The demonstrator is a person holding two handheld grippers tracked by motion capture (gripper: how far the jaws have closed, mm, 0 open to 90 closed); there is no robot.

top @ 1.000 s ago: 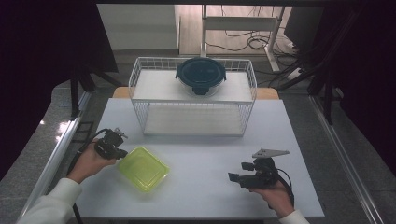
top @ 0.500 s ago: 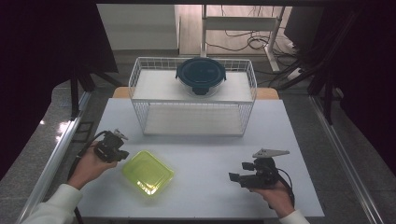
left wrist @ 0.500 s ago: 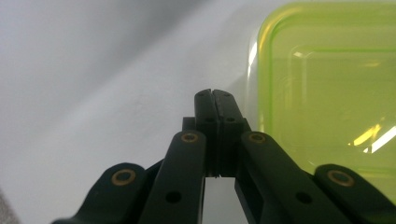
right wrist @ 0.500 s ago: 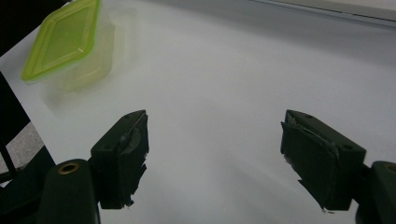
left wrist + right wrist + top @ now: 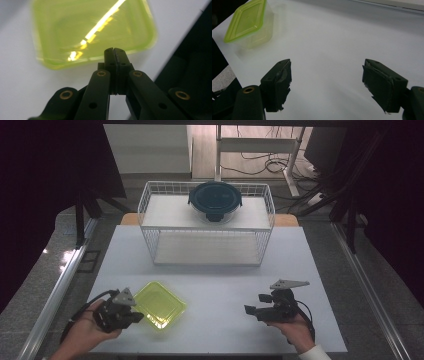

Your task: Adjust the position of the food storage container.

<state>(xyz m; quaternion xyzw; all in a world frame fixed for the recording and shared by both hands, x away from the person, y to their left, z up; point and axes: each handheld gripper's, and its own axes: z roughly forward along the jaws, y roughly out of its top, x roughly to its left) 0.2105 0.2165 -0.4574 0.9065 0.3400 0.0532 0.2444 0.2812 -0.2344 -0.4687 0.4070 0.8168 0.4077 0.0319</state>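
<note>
Left gripper (image 5: 134,312) jaws pressed together beside yellow-green container (image 5: 159,304) (nothing held); right gripper (image 5: 255,310) wide open, empty; container not yet lifted.

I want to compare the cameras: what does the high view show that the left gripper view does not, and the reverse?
High view alone: the white wire basket with a round dark-lidded container on its top shelf, and the right gripper, jaws open. Left gripper view alone: a close look at the left gripper, its jaws shut with nothing between them. Both: the yellow-green square plastic container and the white table.
</note>
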